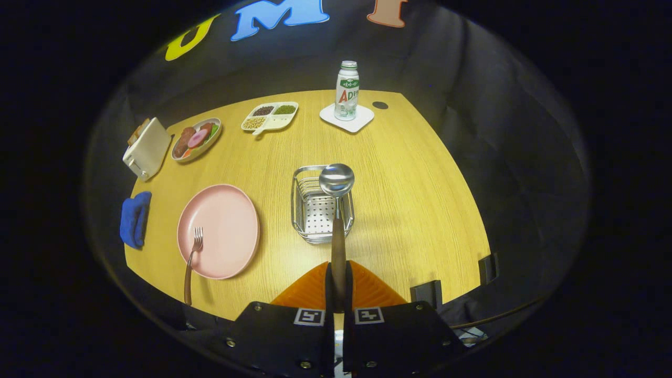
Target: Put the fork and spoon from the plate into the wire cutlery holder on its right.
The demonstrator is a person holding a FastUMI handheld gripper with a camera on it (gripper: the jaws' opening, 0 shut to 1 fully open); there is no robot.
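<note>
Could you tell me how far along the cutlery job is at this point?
Nothing is in the wire cutlery holder yet. In hand: the gripper is shut on the spoon, whose bowl hangs over the holder, ready to go in. Left: the fork lies with its tines on the pink plate, untouched.

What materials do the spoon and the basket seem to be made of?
The spoon, gripped in the tool, has a shiny, mirror-like bowl, likely polished steel, and a brown handle, probably wood. The basket looks like bright metal wire with a perforated metal floor.
</note>
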